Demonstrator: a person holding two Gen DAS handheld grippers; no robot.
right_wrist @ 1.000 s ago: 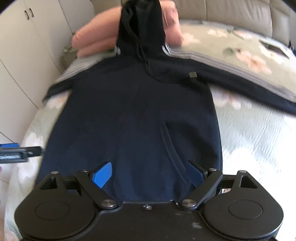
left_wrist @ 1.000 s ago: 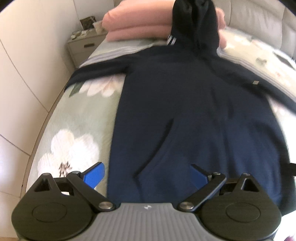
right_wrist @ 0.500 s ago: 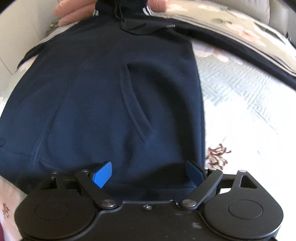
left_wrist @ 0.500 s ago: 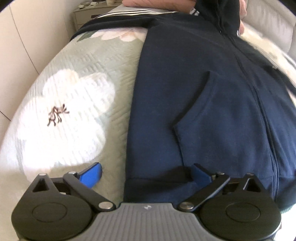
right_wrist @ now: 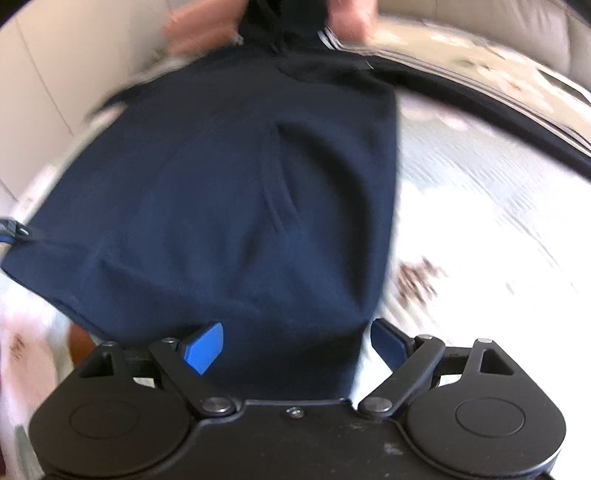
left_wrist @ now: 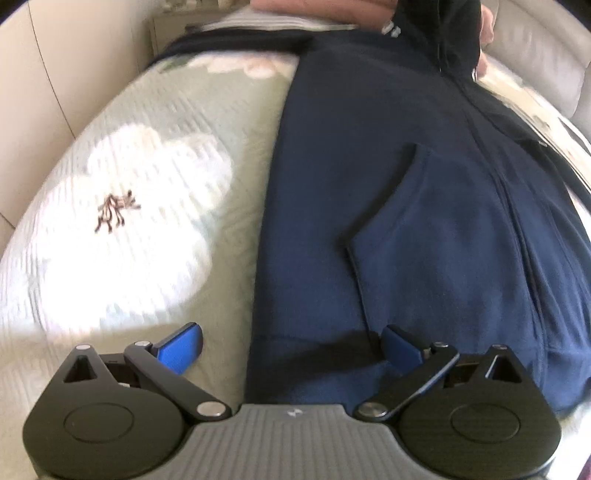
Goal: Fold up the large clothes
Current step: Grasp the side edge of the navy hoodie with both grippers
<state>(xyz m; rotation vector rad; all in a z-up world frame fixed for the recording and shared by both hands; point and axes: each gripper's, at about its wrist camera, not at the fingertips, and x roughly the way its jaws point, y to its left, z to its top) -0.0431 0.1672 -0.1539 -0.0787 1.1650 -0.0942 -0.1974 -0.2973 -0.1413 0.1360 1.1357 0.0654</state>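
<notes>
A navy hoodie lies spread flat, front up, on a floral bedspread, hood toward the pillows. My left gripper is open low over the hoodie's bottom left corner, the hem's side edge between its blue pads. In the right wrist view the hoodie fills the middle. My right gripper is open at the bottom right corner, the hem between its pads. The left gripper's tip shows at the left edge.
Pink pillows lie at the head of the bed under the hood. A padded headboard runs along the right. A cream wall and a bedside table border the bed's left side.
Both grippers have dropped from above the hoodie down to its bottom hem, each at a corner. Both stay open. The hoodie has not moved.
</notes>
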